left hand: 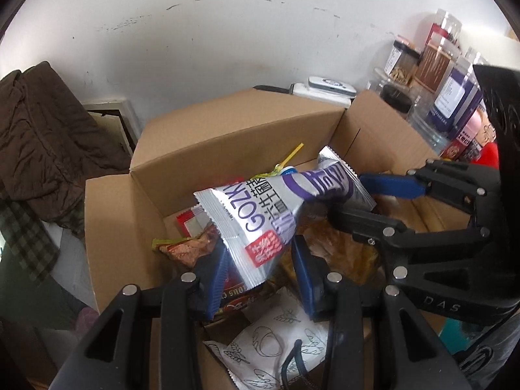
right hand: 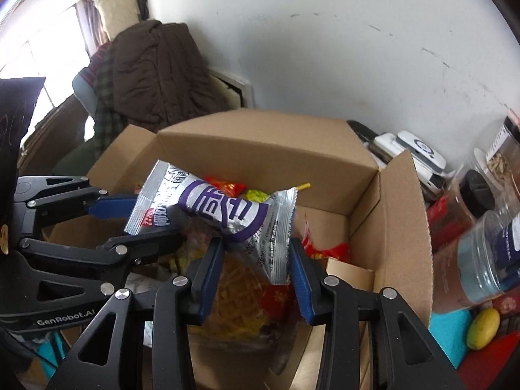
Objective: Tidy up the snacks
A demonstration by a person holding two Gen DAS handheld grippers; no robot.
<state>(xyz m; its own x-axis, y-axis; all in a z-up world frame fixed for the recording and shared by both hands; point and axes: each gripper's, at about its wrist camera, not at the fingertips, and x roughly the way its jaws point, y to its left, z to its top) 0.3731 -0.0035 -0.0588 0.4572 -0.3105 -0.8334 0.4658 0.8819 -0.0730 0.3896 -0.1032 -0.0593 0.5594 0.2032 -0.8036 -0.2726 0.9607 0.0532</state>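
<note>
Snack packet point(left hand: 276, 214) between both grippers

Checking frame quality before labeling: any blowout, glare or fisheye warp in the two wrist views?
Right wrist: window at upper left is blown out, no detail; silver snack packet shows foil glare but print stays readable. Left wrist: even light, no blowout; dark vignette in the corners. Both: strong barrel distortion, cardboard box edges bow; centre reasonably sharp.

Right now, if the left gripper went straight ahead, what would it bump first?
The silver snack packet caught in the left gripper; behind that, probably the snacks piled in the cardboard box.
</note>
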